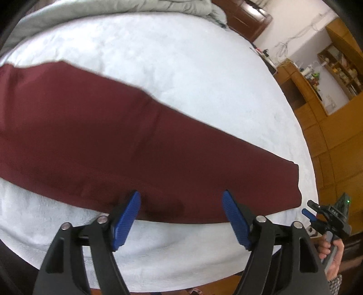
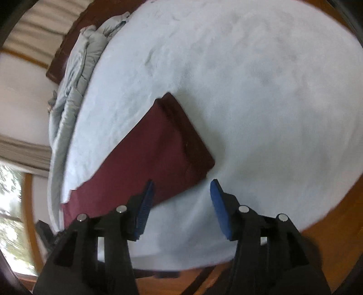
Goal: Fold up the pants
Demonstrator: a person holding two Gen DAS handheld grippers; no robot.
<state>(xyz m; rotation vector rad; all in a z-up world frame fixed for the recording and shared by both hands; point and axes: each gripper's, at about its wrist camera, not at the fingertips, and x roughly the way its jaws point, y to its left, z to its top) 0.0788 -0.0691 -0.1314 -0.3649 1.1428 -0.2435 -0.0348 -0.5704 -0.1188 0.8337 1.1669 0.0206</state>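
Observation:
Dark red pants (image 1: 113, 136) lie flat in a long band across the white bed cover (image 1: 181, 56). My left gripper (image 1: 181, 195) hovers open over their near edge, and its blue pads (image 1: 127, 217) touch no cloth. In the right wrist view the hemmed end of the pants (image 2: 163, 147) lies on the bed cover (image 2: 272, 113). My right gripper (image 2: 182, 182) is open just short of that end's near corner, with only bed cover between its pads. The left wrist view shows the right gripper (image 1: 310, 208) off the pants' right end, held by a hand (image 1: 329, 249).
A crumpled grey duvet (image 1: 113, 11) (image 2: 74, 90) is bunched along the far side of the bed. Wooden cabinets and shelves (image 1: 329, 136) stand beyond the bed's right edge. A window (image 2: 11, 204) shows at the left of the right wrist view.

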